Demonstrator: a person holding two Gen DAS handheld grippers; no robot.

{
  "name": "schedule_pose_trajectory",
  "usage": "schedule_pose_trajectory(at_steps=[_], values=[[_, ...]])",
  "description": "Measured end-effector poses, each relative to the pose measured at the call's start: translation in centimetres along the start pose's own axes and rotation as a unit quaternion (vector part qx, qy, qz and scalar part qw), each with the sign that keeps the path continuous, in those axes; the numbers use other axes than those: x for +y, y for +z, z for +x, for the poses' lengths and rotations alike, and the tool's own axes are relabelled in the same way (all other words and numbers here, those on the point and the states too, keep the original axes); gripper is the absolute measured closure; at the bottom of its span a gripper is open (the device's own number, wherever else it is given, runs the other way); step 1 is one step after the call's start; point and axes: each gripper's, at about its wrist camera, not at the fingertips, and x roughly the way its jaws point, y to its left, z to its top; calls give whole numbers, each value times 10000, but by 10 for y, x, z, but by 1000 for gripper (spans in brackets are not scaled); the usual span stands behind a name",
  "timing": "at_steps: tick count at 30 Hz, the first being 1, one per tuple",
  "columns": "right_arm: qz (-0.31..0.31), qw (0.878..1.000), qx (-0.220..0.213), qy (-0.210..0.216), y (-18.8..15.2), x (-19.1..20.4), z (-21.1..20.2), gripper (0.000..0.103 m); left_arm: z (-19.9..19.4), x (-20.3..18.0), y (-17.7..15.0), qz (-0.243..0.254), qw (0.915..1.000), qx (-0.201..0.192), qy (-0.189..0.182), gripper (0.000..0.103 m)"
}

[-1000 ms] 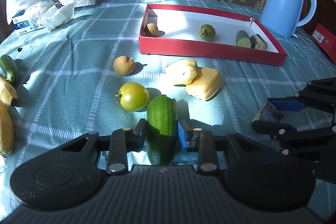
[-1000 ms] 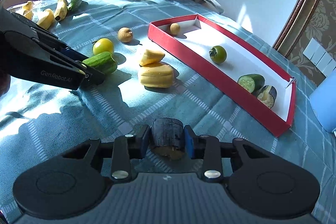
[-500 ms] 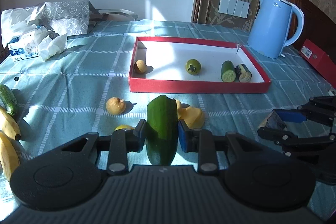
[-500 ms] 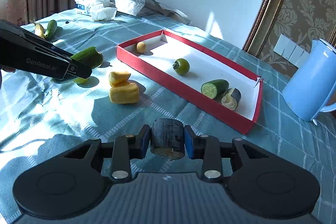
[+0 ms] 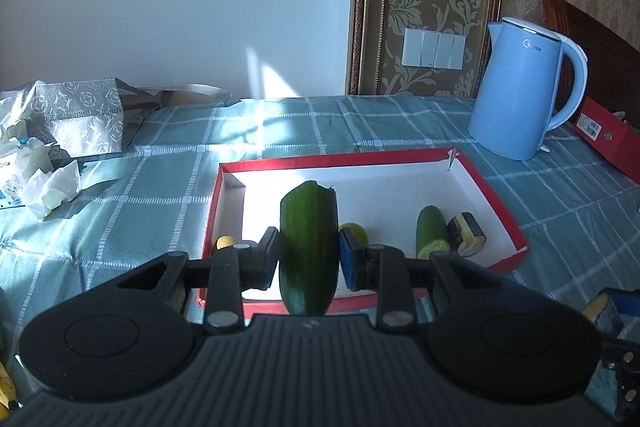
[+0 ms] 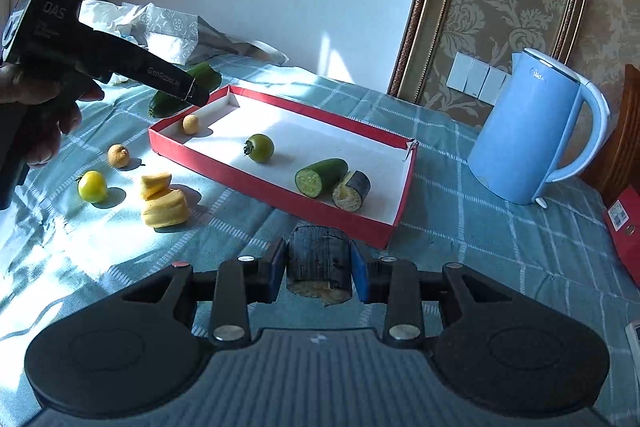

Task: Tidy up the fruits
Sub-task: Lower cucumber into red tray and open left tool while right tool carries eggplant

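Two grippers: both are in my hands, each closed on a piece of produce above the table (image 6: 500,227).
Left gripper (image 5: 309,255): its pads clamp a cucumber piece (image 5: 309,243), which stands upright between them, cut end up.
Right gripper (image 6: 319,267): closed tight on a dark eggplant chunk (image 6: 319,259), pale cut face toward the camera.
Red tray (image 6: 280,183): sits on the checked teal cloth, white inside, left of the blue kettle (image 6: 528,131).
In the tray: a small brown fruit (image 6: 191,124) near the far left corner, a green tomato (image 6: 260,147) in the middle, a second cucumber piece (image 6: 320,177) touching another eggplant chunk (image 6: 352,190) toward the right end.
Cucumber's place: in the right wrist view it hangs off the tray's far left corner; in the left wrist view it lines up with the tray's near edge.
Eggplant's place: just short of the tray's near right corner, held clear of the cloth.
Loose on the cloth: a yellow tomato (image 6: 93,186), a second brown fruit (image 6: 118,155), two yellow pieces (image 6: 164,201) touching each other.
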Motion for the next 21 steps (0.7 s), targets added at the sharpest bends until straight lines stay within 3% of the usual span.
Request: schedule_pose_trajectory(at_steps=[11, 21], values=[[236, 9993, 295, -52, -13, -15, 11, 69, 86, 5, 8, -15, 9986, 465, 234, 75], [290, 9985, 464, -13, -15, -20, 22, 69, 120, 14, 1, -84, 9959, 823, 374, 75]])
